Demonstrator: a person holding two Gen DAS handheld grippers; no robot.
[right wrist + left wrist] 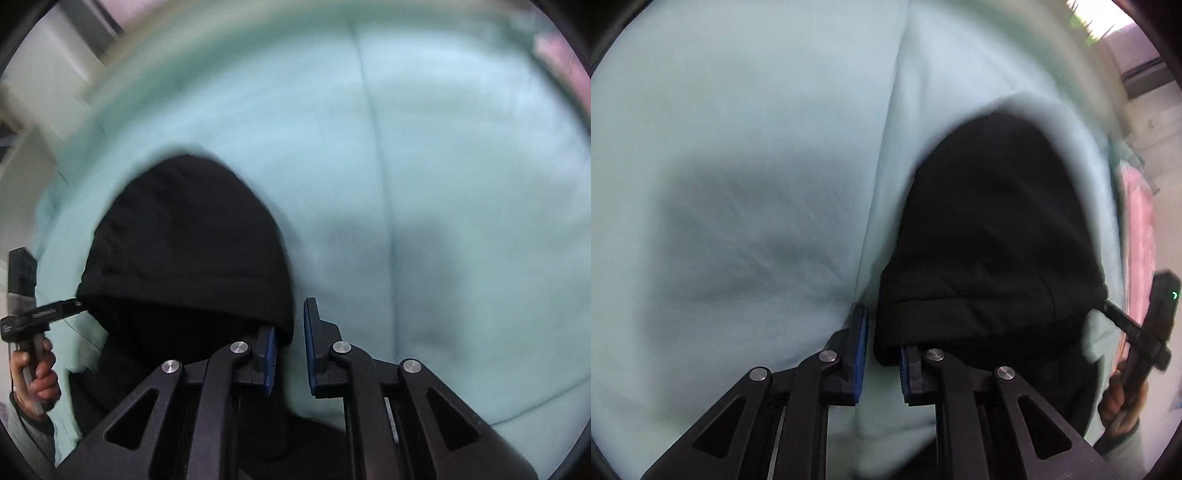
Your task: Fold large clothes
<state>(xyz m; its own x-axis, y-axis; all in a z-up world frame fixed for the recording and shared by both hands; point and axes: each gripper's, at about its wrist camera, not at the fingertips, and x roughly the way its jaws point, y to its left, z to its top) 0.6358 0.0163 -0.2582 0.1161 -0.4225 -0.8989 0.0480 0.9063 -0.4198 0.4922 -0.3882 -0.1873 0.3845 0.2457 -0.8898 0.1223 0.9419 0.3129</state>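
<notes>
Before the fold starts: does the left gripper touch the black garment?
Touching. Left wrist view: the black garment's hem drapes over one finger of the left gripper.

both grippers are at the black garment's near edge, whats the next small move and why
Probably raise both grippers a little together. The left gripper and right gripper sit at opposite near corners of the black garment, its hem draped over one finger of each, so a small lift would show whether both have caught it.
</notes>
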